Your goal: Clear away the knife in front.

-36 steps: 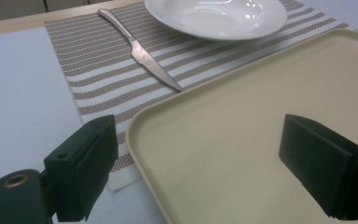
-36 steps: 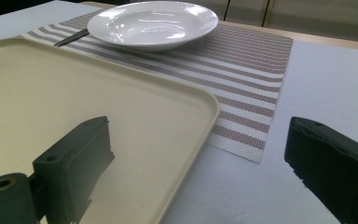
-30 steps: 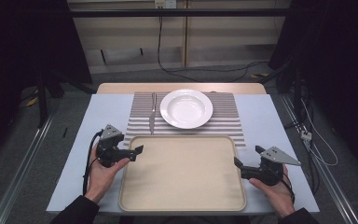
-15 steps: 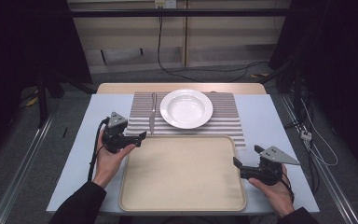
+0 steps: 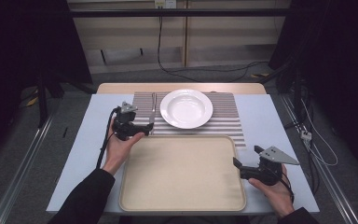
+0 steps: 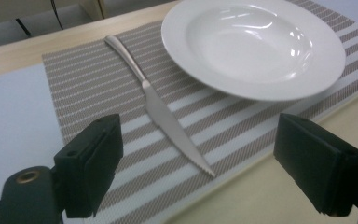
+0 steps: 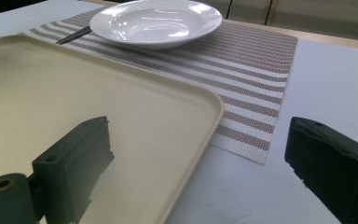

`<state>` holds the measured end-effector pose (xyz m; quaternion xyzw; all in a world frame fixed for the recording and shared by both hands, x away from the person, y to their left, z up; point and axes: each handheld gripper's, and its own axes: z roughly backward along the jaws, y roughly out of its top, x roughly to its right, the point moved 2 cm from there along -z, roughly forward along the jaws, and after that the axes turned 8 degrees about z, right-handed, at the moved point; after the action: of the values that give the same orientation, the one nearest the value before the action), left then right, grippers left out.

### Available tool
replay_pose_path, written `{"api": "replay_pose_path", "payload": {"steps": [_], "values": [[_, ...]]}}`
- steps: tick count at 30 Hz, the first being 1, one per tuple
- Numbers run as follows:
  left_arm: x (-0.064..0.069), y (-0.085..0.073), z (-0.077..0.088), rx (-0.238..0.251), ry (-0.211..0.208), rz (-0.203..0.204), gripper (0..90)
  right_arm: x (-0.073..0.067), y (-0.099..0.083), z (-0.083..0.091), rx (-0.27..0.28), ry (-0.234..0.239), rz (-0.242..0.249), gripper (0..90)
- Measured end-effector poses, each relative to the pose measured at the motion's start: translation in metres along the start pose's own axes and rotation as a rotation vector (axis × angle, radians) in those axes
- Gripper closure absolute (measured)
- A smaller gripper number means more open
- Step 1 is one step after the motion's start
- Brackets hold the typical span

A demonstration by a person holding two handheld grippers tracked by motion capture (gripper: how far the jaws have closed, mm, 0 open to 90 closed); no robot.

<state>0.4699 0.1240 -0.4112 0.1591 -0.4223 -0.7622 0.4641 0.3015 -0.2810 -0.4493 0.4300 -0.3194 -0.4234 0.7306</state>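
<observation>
A silver knife [image 5: 152,112] lies on a striped placemat [image 5: 228,119], just left of a white deep plate [image 5: 186,108]. My left gripper [image 5: 142,128] is open at the placemat's near left corner, beside the knife's blade end. In the left gripper view the knife [image 6: 156,105] runs between the two spread jaws, its serrated tip lowest, and the plate [image 6: 251,46] sits beyond. The left gripper [image 6: 203,140] holds nothing. My right gripper [image 5: 246,157] is open over the right rim of a beige tray [image 5: 182,172]. The right gripper [image 7: 200,144] straddles the tray's corner [image 7: 205,105].
The tray lies bare in front of the placemat on a pale blue table cover [image 5: 270,121]. A wooden table edge [image 5: 182,87] runs behind the placemat. Cables [image 5: 205,70] trail on the floor beyond the table.
My left gripper has moved forward and rightward from beside the tray's left edge up to the knife on the placemat. The right gripper has stayed put.
</observation>
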Motion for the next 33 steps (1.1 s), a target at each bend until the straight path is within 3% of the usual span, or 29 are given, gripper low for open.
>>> {"api": "replay_pose_path", "payload": {"steps": [6,11,22,30,33], "values": [[0.005,0.015,-0.013,-0.033,-0.002,-0.005,16.2,0.000,0.000,0.000,0.001,0.007,-0.004,7.6],[0.004,0.025,-0.021,-0.026,0.006,-0.001,19.8,0.001,-0.001,-0.001,-0.002,0.015,-0.006,7.6],[-0.022,0.037,-0.052,-0.050,0.046,0.060,20.9,0.002,-0.002,-0.002,-0.003,0.023,-0.011,7.5],[-0.035,0.042,-0.073,-0.073,0.073,0.070,32.1,0.001,-0.002,-0.002,-0.003,0.026,-0.009,7.5],[-0.039,0.047,-0.081,-0.082,0.082,0.081,32.3,0.001,-0.002,-0.002,-0.004,0.027,-0.008,7.5]]}}
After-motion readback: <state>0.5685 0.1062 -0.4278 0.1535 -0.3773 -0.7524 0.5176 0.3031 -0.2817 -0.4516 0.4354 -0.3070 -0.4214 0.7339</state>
